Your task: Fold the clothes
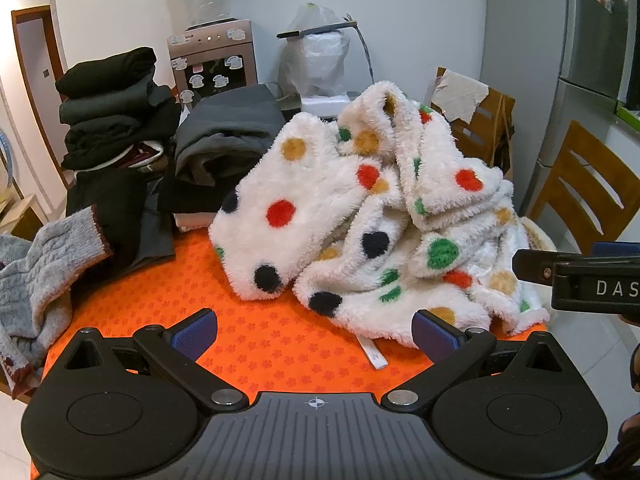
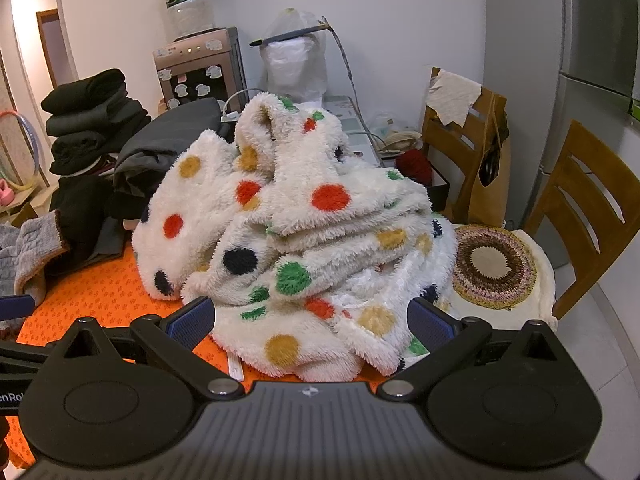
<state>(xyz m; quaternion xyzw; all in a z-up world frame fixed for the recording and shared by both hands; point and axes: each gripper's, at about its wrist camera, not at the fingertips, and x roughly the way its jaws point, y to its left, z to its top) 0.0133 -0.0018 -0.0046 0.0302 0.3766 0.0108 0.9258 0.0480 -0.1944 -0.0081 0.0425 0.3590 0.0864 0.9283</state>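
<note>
A fluffy white garment with red, yellow, green and dark dots [image 1: 360, 216] lies crumpled in a heap on the orange table [image 1: 160, 304]. It also shows in the right wrist view [image 2: 304, 240]. My left gripper [image 1: 314, 334] is open and empty, just in front of the heap's near edge. My right gripper [image 2: 310, 322] is open, its fingers on either side of the heap's near hem, not closed on it. The right gripper's finger [image 1: 560, 272] shows at the right edge of the left wrist view.
A grey knit sweater [image 1: 36, 280] lies at the table's left. Stacks of folded dark clothes [image 1: 112, 108] and a grey pile [image 1: 228, 136] stand behind. A crocheted round mat [image 2: 494, 266] lies on a seat at the right. Wooden chairs [image 2: 588, 208], a water dispenser [image 1: 212, 60] and a fridge [image 1: 600, 40] surround the table.
</note>
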